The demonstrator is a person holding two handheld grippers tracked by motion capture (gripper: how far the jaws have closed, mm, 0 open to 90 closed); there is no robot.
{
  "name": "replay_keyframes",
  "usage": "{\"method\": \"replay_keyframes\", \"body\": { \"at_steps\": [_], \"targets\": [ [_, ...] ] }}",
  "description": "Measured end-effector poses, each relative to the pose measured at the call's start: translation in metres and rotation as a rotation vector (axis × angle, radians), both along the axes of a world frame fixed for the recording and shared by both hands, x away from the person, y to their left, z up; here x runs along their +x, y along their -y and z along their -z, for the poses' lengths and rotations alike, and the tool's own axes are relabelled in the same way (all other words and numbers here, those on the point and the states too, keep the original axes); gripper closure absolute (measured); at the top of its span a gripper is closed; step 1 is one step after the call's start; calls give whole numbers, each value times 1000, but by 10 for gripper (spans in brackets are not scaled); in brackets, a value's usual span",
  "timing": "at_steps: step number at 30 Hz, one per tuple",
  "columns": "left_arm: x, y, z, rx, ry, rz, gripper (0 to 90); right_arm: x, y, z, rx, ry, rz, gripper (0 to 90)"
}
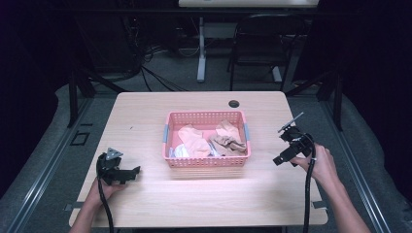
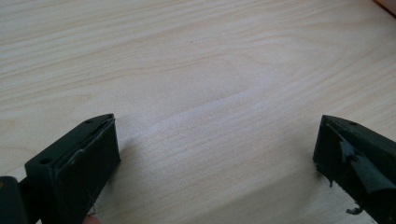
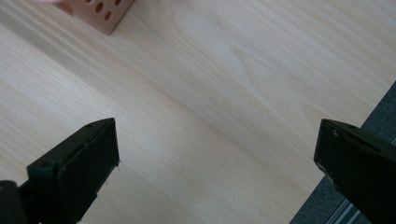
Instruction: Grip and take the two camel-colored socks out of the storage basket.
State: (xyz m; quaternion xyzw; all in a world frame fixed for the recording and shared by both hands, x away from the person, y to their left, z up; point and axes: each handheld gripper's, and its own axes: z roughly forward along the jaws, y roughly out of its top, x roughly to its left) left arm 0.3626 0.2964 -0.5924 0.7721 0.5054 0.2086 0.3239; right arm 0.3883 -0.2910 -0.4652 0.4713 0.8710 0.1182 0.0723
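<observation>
At lower left of the high view, the left gripper (image 1: 130,173) gapes wide, empty, over the worktop (image 1: 145,111). At centre sits the pink basket (image 1: 207,162) of crumpled cloths (image 1: 197,141). At right, the right gripper (image 1: 283,158) hovers wide open, empty.

1. Basket (image 1: 208,161): pink, walls dotted with small holes, grey clips on its two side rims.
2. Cloths (image 1: 194,141): peach, tan and white.
3. Table (image 1: 145,111): pale wood with grain lines.
4. Left gripper (image 1: 135,170) and right gripper (image 1: 278,160): black, grey plate on top.
</observation>
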Motion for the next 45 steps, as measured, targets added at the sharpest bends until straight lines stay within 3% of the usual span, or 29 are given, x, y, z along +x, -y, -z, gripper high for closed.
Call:
{"method": "replay_keyframes", "body": {
  "at_steps": [13, 15, 26, 30, 37, 45],
  "targets": [
    [0, 0, 0, 0, 0, 0, 0, 21, -36, -24, -43, 8, -71, 0],
    [0, 0, 0, 0, 0, 0, 0, 25, -41, -27, -52, -18, -94, 0],
    [0, 0, 0, 0, 0, 0, 0, 43, -82, -42, -51, 4, -172, 0],
    [0, 0, 0, 0, 0, 0, 0, 48, -100, -44, -29, 9, -195, 0],
    [0, 0, 0, 0, -1, 1, 0, 59, -131, -40, -51, -32, -268, 14],
    [-1, 0, 0, 0, 1, 0, 0, 67, -153, -35, -53, -45, -296, 21]
  ]
}}
